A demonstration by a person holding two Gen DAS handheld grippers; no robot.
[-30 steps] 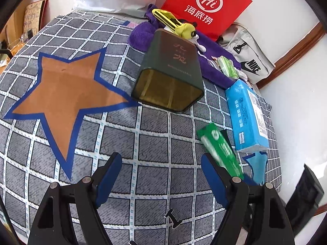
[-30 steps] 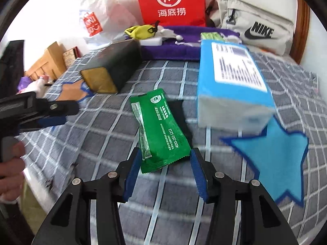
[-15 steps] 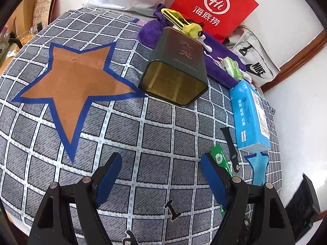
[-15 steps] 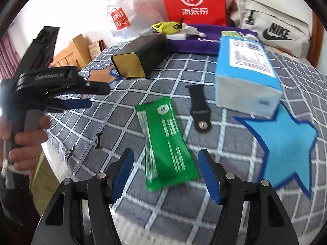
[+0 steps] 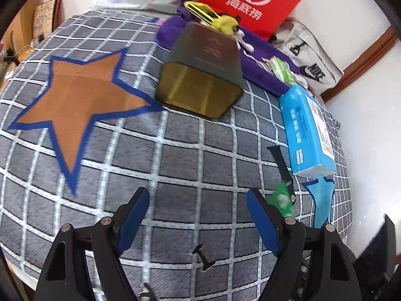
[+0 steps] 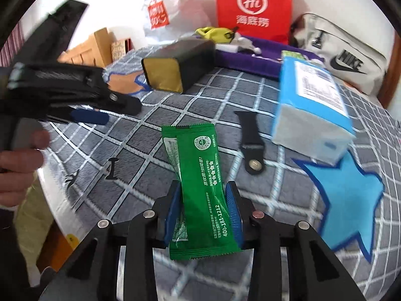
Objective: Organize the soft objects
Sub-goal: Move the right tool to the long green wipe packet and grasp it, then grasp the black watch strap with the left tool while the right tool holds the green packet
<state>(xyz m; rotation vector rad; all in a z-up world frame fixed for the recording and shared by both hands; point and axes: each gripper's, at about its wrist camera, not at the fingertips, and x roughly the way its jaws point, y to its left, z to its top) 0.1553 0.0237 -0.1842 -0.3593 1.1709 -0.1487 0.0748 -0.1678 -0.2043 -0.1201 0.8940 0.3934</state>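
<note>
Left wrist view: left gripper hangs over the grey checked bedspread, fingers spread wide, nothing between them. Dark green tin lies on its side, gold open end facing the camera. All places below are relative to this tin. Orange star patch sits to its left, one star tip touching its lower left corner. Purple towel lies behind it and to the right, with a yellow clip on top. Red paper bag stands further back. Grey sling bag is at right rear. Blue tissue pack lies right of the tin and nearer the camera. Black strap lies just beside the pack. Green sachet shows blurred, well nearer than the tin, low right.

Right wrist view: right gripper has its jaws closing on the green sachet; the blue pads press its sides and the packet stands up between them, well in front of the tin. Black strap lies right of the sachet, tissue pack beyond it. Left gripper is at left of the tin, held by a hand; its finger spread cannot be told from this side.
</note>
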